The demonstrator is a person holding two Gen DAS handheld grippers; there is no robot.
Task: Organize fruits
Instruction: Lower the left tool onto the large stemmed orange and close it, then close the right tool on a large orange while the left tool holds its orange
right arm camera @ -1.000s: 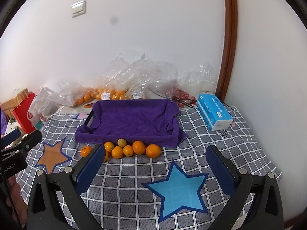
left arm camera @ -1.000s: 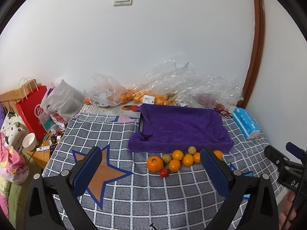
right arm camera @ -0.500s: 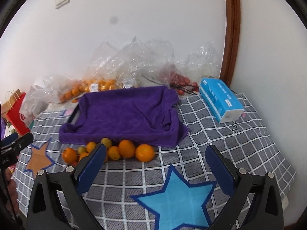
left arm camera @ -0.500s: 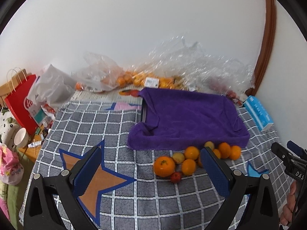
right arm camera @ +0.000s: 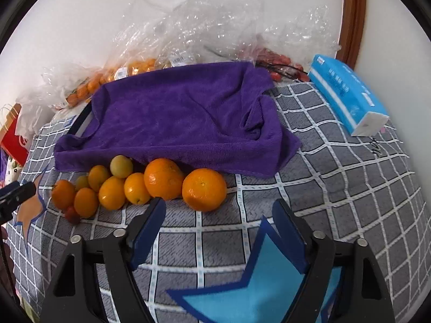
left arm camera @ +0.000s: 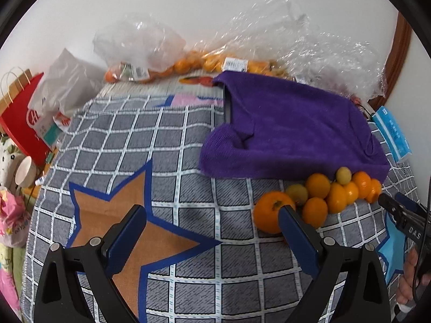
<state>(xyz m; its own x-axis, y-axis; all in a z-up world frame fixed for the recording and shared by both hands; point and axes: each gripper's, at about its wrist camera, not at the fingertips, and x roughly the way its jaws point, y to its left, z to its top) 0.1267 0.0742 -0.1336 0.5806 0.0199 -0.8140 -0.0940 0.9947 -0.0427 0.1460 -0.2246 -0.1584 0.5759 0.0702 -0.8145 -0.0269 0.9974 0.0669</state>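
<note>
The fruits (right arm camera: 140,185) lie in a bunch on the checked cloth (right arm camera: 336,188), touching the purple towel's (right arm camera: 183,118) near edge at 6 o'clock. The right gripper (right arm camera: 218,215) is closing on nothing. The left gripper (left arm camera: 212,220) is closing too, empty.
</note>
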